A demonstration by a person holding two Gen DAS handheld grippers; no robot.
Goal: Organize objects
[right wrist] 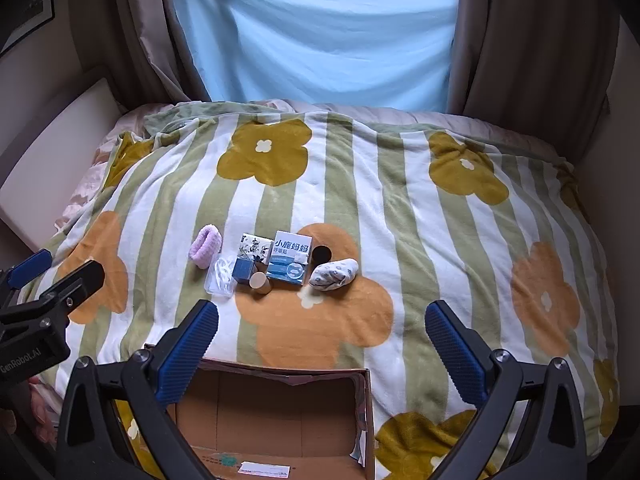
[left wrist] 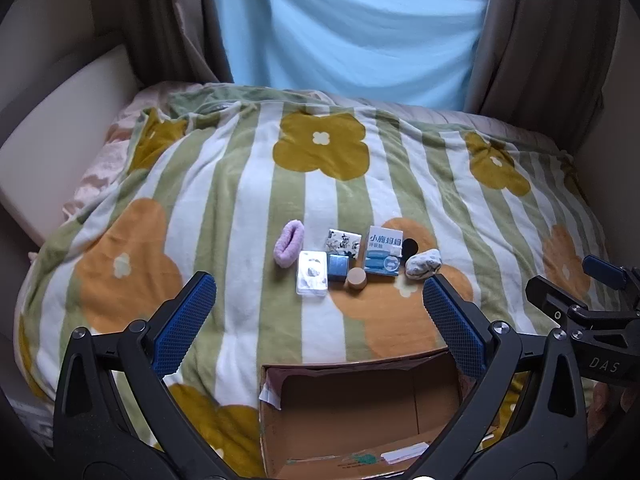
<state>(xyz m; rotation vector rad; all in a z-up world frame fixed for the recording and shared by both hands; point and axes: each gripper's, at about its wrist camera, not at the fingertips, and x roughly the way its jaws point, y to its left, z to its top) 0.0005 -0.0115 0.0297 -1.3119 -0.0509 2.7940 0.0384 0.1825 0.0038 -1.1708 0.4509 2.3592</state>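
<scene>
Several small items lie in a cluster on the blanket: a purple fuzzy band (left wrist: pixel 289 248) (right wrist: pixel 205 247), a clear plastic case (left wrist: pixel 312 273) (right wrist: pixel 221 276), a dark blue cube box (left wrist: pixel 338 267) (right wrist: pixel 244 271), a tan cylinder (left wrist: pixel 357 278) (right wrist: pixel 260 282), a patterned packet (left wrist: pixel 343 241) (right wrist: pixel 253 247), a blue-white box (left wrist: pixel 383 251) (right wrist: pixel 291 259), a black round thing (left wrist: pixel 409 247) (right wrist: pixel 321 255) and a rolled sock (left wrist: pixel 423 263) (right wrist: pixel 334 274). An open cardboard box (left wrist: pixel 360 420) (right wrist: pixel 280 424) sits nearest, empty. My left gripper (left wrist: pixel 320 320) and right gripper (right wrist: pixel 322 340) are open and empty, above the box.
A striped flowered blanket (left wrist: pixel 248 184) (right wrist: pixel 420 216) covers the bed. A blue sheet and beige curtains (left wrist: pixel 532 32) hang behind. A cream headboard panel (left wrist: pixel 60 136) is at the left. The right gripper shows in the left wrist view (left wrist: pixel 592 304), the left one in the right wrist view (right wrist: pixel 40 300).
</scene>
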